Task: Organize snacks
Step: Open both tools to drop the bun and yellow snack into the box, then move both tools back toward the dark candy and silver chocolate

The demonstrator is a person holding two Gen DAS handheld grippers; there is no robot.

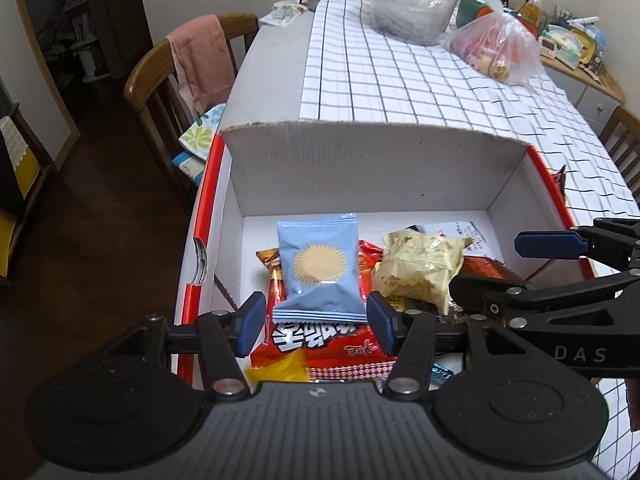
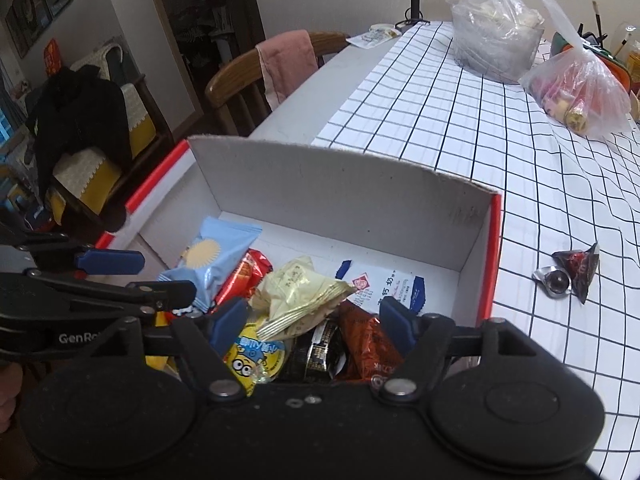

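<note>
A red-and-white cardboard box (image 1: 360, 160) sits on the table and holds several snack packets. My left gripper (image 1: 316, 320) is open above the box, its blue pads either side of the near edge of a light blue packet (image 1: 320, 268); I cannot tell whether they touch it. The packet lies on a red snack bag (image 1: 320, 344). A pale yellow packet (image 1: 420, 268) lies to its right. My right gripper (image 2: 312, 330) is open and empty over the box (image 2: 340, 188), above the yellow packet (image 2: 300, 292), a minion packet (image 2: 252, 356) and an orange-red packet (image 2: 368, 344). The blue packet (image 2: 216, 256) lies left.
Two small dark wrapped sweets (image 2: 568, 272) lie on the checked tablecloth (image 2: 500, 128) right of the box. Two plastic bags (image 2: 496, 28) (image 2: 576, 88) stand at the far end. A wooden chair with a pink towel (image 1: 200, 64) stands at the table's left side.
</note>
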